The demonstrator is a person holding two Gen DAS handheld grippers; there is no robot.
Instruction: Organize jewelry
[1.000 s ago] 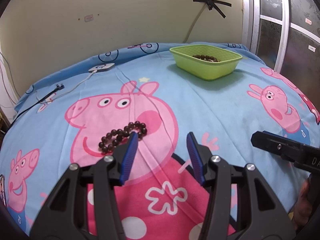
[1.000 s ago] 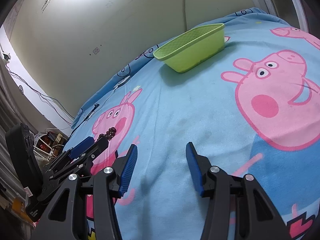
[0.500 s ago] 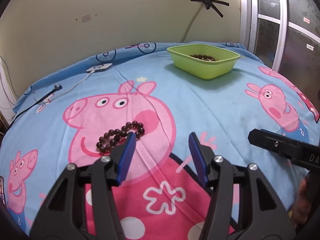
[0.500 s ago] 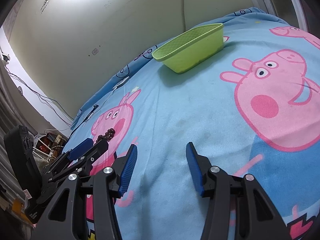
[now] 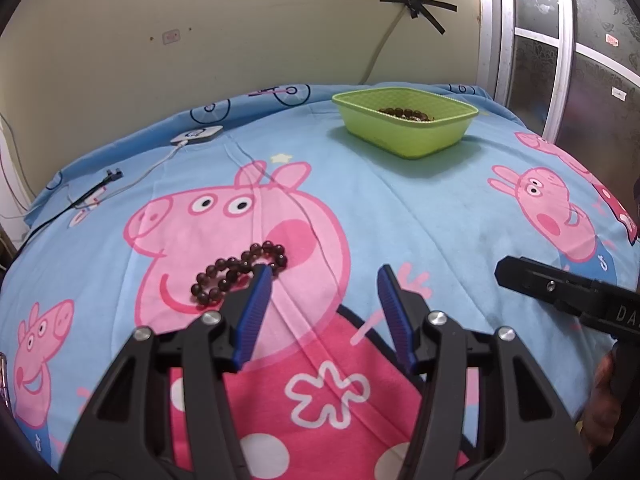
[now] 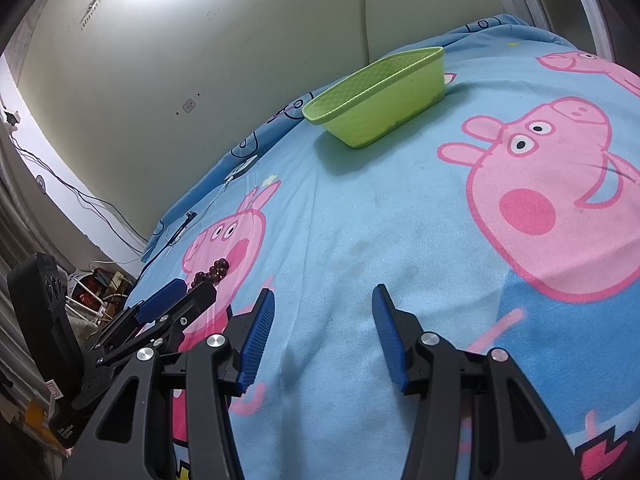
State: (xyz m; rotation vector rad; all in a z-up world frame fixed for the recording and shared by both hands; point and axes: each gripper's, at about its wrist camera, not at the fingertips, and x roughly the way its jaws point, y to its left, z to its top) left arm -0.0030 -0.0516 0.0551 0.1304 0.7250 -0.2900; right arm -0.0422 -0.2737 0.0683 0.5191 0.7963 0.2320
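A dark brown bead bracelet (image 5: 236, 270) lies on the cartoon-pig bedsheet (image 5: 420, 216), just ahead of my left gripper's left fingertip. My left gripper (image 5: 324, 280) stands open above the sheet with nothing between its blue pads. A green plastic basket (image 5: 404, 136) sits at the far side of the bed with another dark bead string (image 5: 406, 113) inside. In the right wrist view my right gripper (image 6: 323, 302) is open and empty over the sheet. The left gripper (image 6: 176, 300) shows at its lower left, near the bracelet (image 6: 212, 272). The basket (image 6: 380, 108) lies far ahead.
A white charger with its cable (image 5: 196, 135) and a black clip (image 5: 98, 190) lie at the bed's far left. A wall with a taped cable (image 5: 414, 0) stands behind the bed, a glass-panelled door (image 5: 568, 60) to the right. Clutter (image 6: 96, 288) sits beside the bed's left edge.
The left gripper's fingers have spread slightly. Its view has shifted a little, the bracelet now sitting closer to the left fingertip. The right gripper has not moved.
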